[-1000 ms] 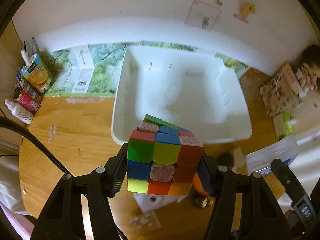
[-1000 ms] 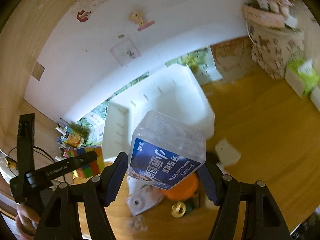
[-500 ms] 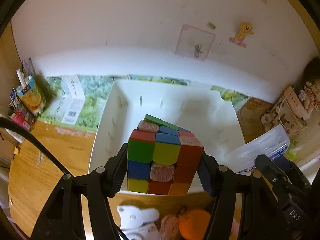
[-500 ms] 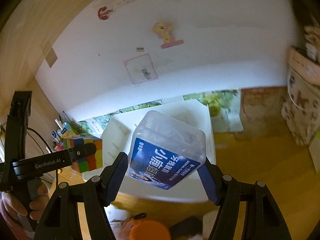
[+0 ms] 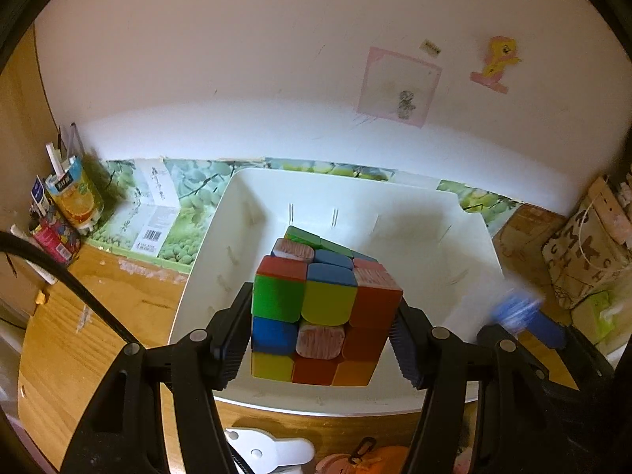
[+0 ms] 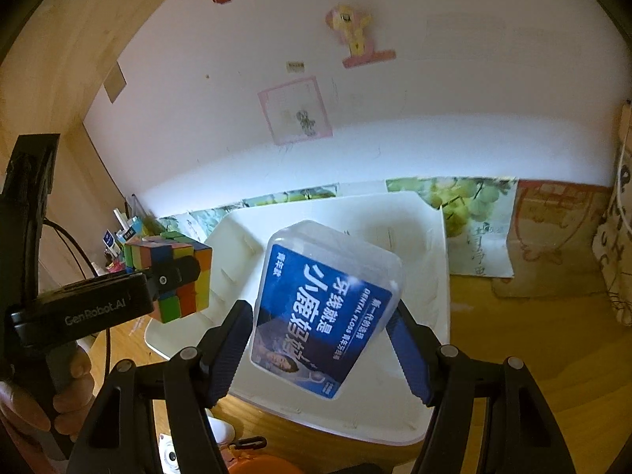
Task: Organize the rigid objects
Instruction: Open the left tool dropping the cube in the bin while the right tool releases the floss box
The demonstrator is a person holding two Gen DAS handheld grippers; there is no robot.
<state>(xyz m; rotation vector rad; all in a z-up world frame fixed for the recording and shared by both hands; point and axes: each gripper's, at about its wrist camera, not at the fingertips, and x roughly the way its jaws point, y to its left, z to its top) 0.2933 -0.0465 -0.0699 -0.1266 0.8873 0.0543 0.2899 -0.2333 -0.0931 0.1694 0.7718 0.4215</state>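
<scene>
My left gripper (image 5: pixel 322 339) is shut on a multicoloured puzzle cube (image 5: pixel 320 308) and holds it over the near part of a white plastic bin (image 5: pixel 205 260). My right gripper (image 6: pixel 324 351) is shut on a clear plastic dental-floss box with a blue label (image 6: pixel 322 308), held tilted above the same bin (image 6: pixel 438 316). The left gripper and cube (image 6: pixel 173 276) show at the left of the right wrist view, over the bin's left rim. The right gripper shows blurred at the right edge of the left wrist view (image 5: pixel 521 316).
The bin stands on a wooden desk (image 5: pixel 79 316) against a white wall. Juice cartons and small bottles (image 5: pixel 67 205) stand at the far left. A patterned bag (image 5: pixel 588 252) sits at the right. A white gadget (image 5: pixel 268 450) and an orange toy (image 5: pixel 375 458) lie before the bin.
Both grippers moved forward with their loads, from the desk in front of the bin to above the bin. Both grips are unchanged.
</scene>
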